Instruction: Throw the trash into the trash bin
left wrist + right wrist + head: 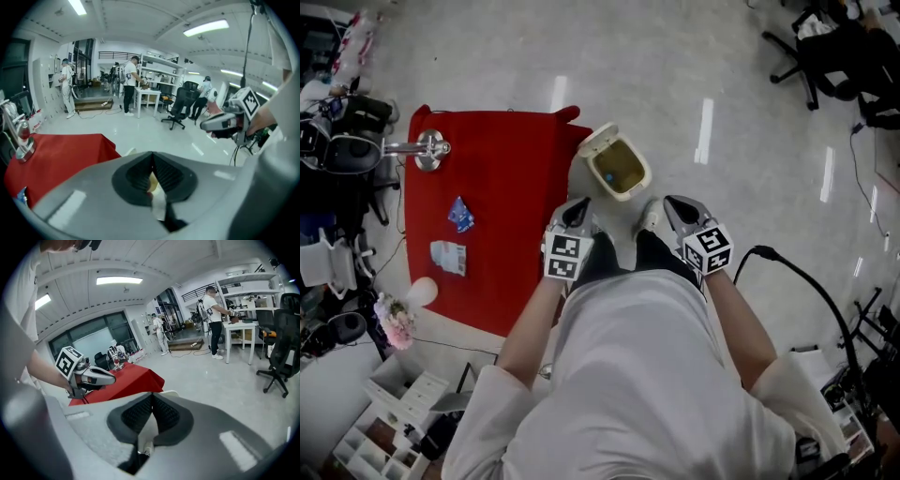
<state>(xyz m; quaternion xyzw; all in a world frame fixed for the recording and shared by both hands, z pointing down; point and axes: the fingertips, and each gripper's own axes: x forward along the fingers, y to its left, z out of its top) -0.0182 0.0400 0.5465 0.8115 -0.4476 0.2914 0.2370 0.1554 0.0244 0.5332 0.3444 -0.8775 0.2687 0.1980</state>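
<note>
Trash bin (643, 174): cream, lid swung open, standing on the floor just beside the right edge of the red tabletop (506, 169). Inside it a yellow-brown lining or contents, cannot tell which, and one small blue scrap (609, 176). Left gripper (153, 161): jaws together, ribbed pads pressed against each other, nothing pinched between them. In the head view it is held near the bin, on the side closest to the person. Right gripper (152, 401): jaws likewise together, pads meeting, nothing clamped. It is level with the left one and apart from it, over the floor to the right of the bin. Tabletop, left to right: a metal goblet (431, 150) at the far left corner, a white wrapper (448, 257) and a blue wrapper (460, 215) near each other on the left half, both well apart from the bin; the right half is bare red cloth. Room: dark equipment clutter left of the tabletop, a pale glossy floor with strip-light reflections, a black cable (806, 281) curving at right, and office chairs (825, 56) at the far right. The gripper views show people standing at white tables in the background.
</note>
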